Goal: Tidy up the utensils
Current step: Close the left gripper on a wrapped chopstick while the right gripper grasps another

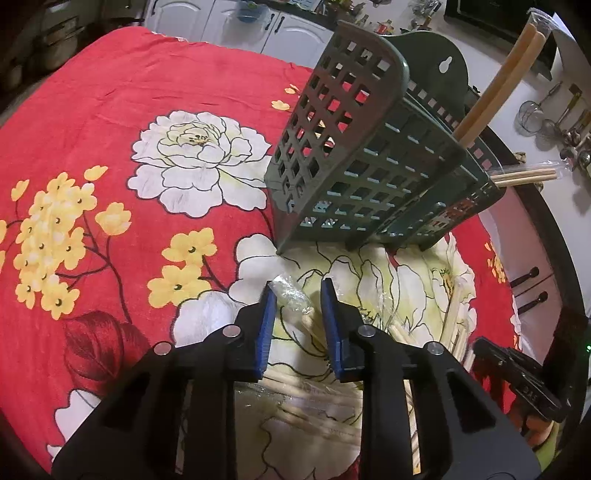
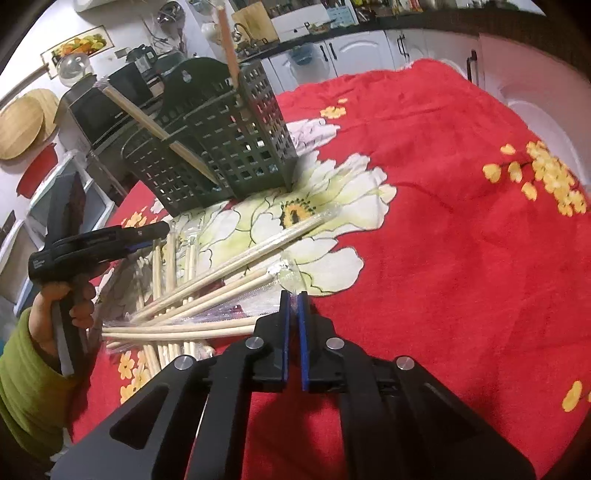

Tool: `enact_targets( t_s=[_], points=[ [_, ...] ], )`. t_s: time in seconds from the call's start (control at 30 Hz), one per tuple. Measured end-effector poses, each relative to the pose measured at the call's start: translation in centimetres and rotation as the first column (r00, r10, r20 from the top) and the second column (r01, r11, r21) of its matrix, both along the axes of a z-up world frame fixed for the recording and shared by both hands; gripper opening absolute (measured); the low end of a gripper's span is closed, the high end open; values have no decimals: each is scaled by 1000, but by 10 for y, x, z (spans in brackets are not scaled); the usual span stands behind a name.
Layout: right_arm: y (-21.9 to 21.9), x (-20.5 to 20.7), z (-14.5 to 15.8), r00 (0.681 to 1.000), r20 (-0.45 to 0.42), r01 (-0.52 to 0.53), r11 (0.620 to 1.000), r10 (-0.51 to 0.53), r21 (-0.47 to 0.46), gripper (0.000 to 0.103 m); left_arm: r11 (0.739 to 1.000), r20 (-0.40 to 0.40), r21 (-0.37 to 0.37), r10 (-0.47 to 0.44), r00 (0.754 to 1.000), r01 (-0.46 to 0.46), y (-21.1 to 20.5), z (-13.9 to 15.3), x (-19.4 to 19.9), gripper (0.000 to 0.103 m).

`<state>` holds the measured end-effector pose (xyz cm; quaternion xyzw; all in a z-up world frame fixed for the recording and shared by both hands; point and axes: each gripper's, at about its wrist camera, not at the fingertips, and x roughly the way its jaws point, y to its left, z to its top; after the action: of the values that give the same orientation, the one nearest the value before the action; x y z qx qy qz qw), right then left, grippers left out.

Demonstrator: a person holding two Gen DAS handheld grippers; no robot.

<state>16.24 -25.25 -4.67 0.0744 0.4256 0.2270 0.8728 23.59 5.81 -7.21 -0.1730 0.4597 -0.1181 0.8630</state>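
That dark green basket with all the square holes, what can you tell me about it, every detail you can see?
The dark green basket looks like plastic, its walls a grid of square holes, split into compartments. A taller rounded back panel has a keyhole slot for hanging. It stands upright on the red floral cloth. Two pairs of wooden chopsticks lean out of it, at least one in clear wrapping. More wrapped chopsticks lie loose in front. Neither tool touches it.

A red floral cloth (image 2: 461, 155) covers the bench. Behind it run white cabinets (image 2: 369, 48) with dark handles under a dark, cluttered counter (image 2: 332, 27). Ladles and strainers (image 1: 554, 118) hang on a white wall (image 1: 532, 147). Round wooden boards (image 2: 22, 125) lean beside a microwave (image 2: 103, 107).
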Motion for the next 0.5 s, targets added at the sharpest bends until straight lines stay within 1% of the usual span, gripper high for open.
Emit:
enact_targets(
  t_s=[0.23, 0.5],
  points=[
    [3, -13, 24, 995, 96, -4, 1000, 5, -16, 4, 999, 5, -40, -5, 1000, 5, 12, 1, -3, 13],
    [11, -23, 51, 982, 187, -29, 999, 31, -16, 3, 999, 59, -46, -5, 998, 8, 20, 18, -17, 11]
  ],
)
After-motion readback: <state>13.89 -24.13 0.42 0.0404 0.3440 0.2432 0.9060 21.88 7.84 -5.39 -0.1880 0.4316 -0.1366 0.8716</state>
